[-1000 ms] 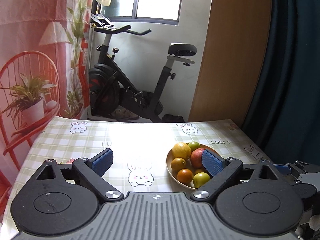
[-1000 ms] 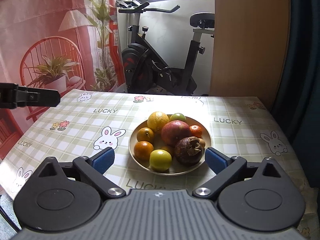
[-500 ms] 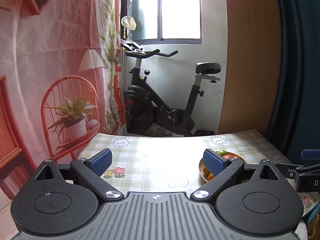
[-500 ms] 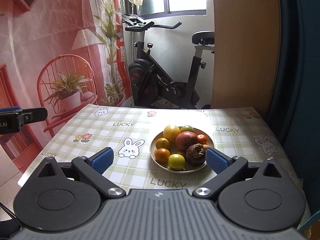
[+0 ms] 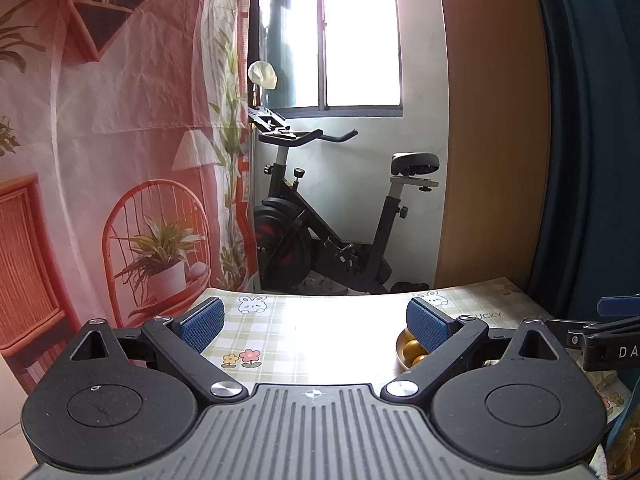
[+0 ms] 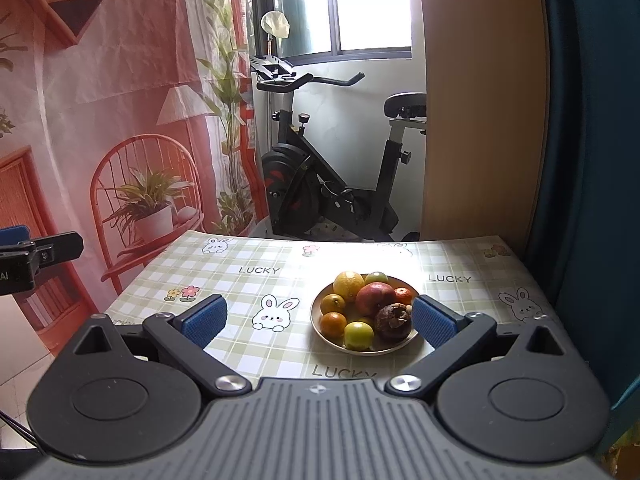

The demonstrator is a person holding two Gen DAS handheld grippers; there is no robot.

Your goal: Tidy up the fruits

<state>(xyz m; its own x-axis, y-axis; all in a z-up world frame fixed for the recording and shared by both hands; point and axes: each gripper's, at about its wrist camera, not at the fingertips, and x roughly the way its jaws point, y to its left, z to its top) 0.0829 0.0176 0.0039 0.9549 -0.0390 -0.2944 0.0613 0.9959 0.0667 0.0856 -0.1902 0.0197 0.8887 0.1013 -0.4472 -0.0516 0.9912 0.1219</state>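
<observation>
Two hand-held grippers hover at the near edge of a checked, bunny-print table (image 6: 248, 280). The left gripper (image 5: 316, 320) has its fingers spread wide, holding nothing. The right gripper (image 6: 320, 318) is likewise spread and empty. A plate (image 6: 320, 326) heaped with fruits (image 6: 374, 298) sits right of the table's centre. All fruit looks gathered; any further pick should probably start with a top piece, lifted straight up.

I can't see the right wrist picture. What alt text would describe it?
A round beige plate heaped with oranges, yellow-green citrus, a red fruit and a wrinkled dark brown fruit sits on a green checked bunny-print tablecloth. The open right gripper, with blue-padded fingers, fills the foreground, holding nothing. A black exercise bike stands behind.
</observation>
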